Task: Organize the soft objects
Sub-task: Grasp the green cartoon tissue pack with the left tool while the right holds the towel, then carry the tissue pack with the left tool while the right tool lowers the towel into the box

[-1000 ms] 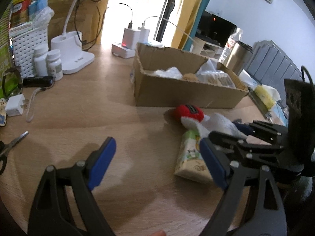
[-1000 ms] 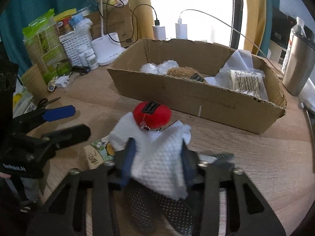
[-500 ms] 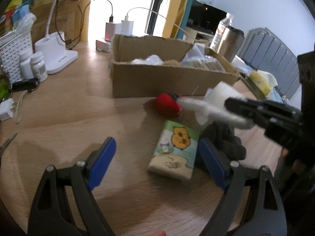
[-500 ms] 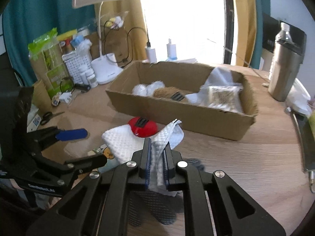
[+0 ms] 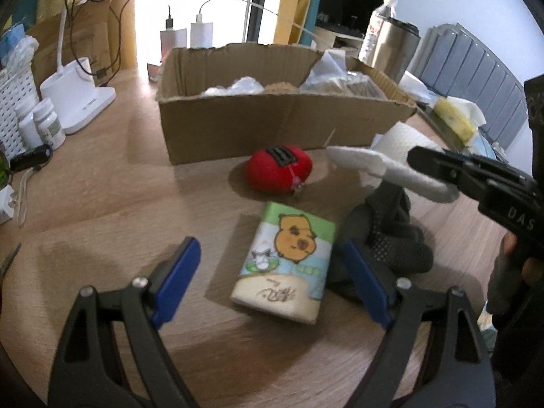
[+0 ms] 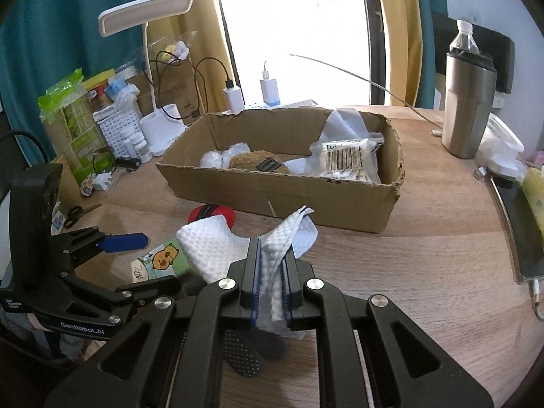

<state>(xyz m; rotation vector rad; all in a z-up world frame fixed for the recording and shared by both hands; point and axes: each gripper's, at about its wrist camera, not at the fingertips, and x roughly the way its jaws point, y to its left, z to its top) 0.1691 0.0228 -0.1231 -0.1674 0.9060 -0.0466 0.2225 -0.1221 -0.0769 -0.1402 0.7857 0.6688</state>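
My right gripper (image 6: 272, 258) is shut on a white waffle cloth (image 6: 210, 248) and holds it off the table, above a dark dotted glove (image 5: 394, 238). In the left wrist view that cloth (image 5: 370, 165) hangs from the right gripper (image 5: 438, 166). A tissue pack (image 5: 289, 258) with a cartoon animal lies flat between the blue pads of my left gripper (image 5: 268, 255). Those jaws are closing, and the pads are still apart from the pack. A red plush ball (image 5: 278, 173) rests in front of the cardboard box (image 5: 238, 129), which holds several soft items.
A steel tumbler (image 6: 467, 105) and a phone (image 6: 520, 224) are on the right. A white desk lamp (image 5: 81, 98), pill bottles (image 5: 47, 125), a white basket (image 6: 115, 125) and scissors (image 6: 78, 212) crowd the left. Chargers and cables stand behind the box.
The right gripper shut on the white cloth and raised it off the dark glove. The left gripper moved in over the tissue pack and its jaws narrowed a little.
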